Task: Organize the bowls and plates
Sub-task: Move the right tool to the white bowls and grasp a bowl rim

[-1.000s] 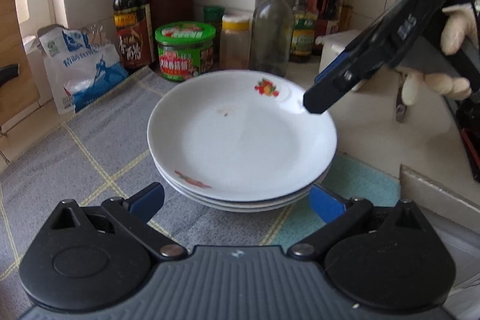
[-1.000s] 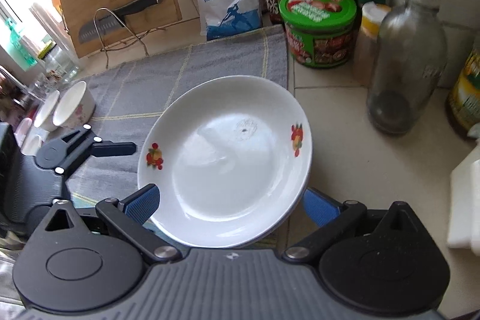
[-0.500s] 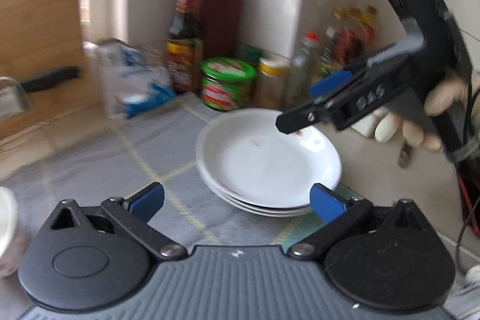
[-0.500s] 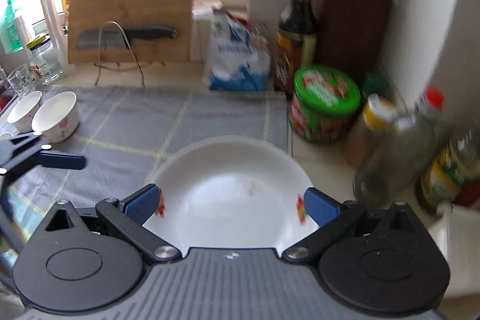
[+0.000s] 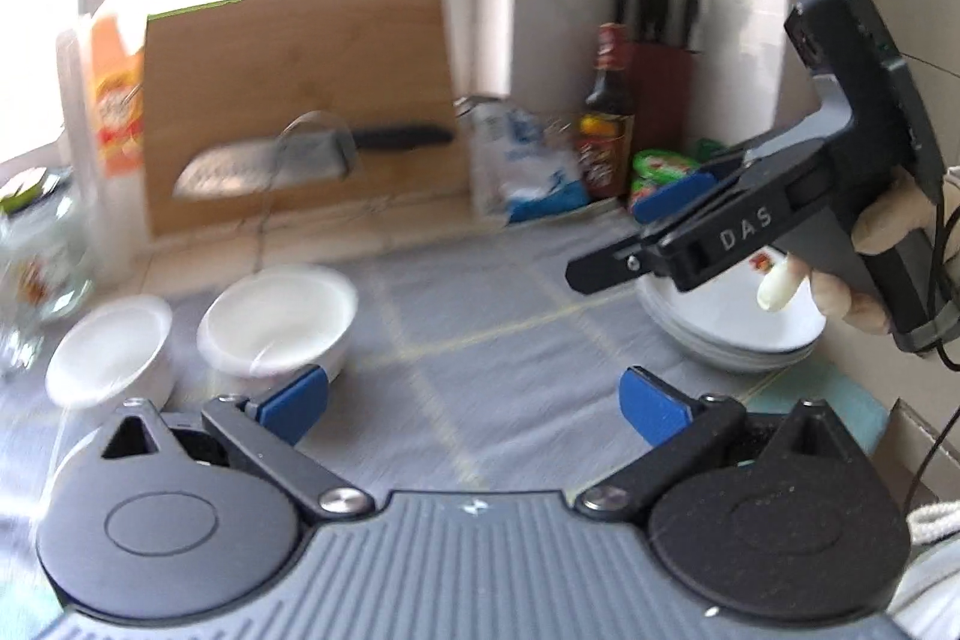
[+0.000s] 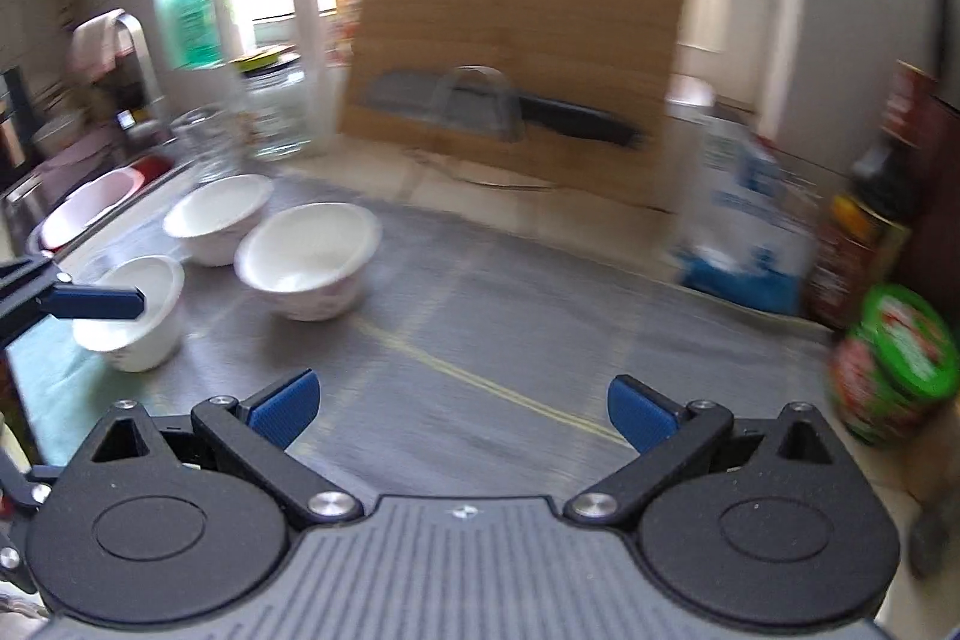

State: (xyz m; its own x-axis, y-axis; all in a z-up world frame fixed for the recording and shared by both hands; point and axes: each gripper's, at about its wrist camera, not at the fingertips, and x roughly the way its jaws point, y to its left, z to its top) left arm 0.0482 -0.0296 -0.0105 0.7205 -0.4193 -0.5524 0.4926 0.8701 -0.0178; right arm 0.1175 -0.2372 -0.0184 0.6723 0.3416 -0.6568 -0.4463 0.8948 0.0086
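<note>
My left gripper (image 5: 474, 403) is open and empty over the grey mat (image 5: 480, 316). Two white bowls (image 5: 279, 322) (image 5: 111, 352) stand upright just ahead of its left finger. A stack of white plates (image 5: 732, 334) sits at the right, partly hidden behind my right gripper (image 5: 609, 244), which a gloved hand holds above it. The right gripper (image 6: 462, 412) is open and empty in its own view. That view shows three white bowls (image 6: 309, 256) (image 6: 219, 214) (image 6: 135, 304) far to the left. One of the left gripper's fingers (image 6: 96, 303) reaches over the nearest bowl.
A wooden cutting board (image 5: 300, 100) with a knife (image 5: 312, 157) leans against the back wall. A blue-and-white bag (image 6: 744, 226), a dark sauce bottle (image 5: 606, 124), a green-lidded jar (image 6: 894, 364) and a knife block (image 5: 660, 82) stand at the back right. A glass jar (image 6: 276, 106) and a faucet (image 6: 129, 46) are on the left.
Both grippers have swung left, away from the plate stack and toward the bowls. The stack has slid to the right of the left view and out of the right view. Both stay open.
</note>
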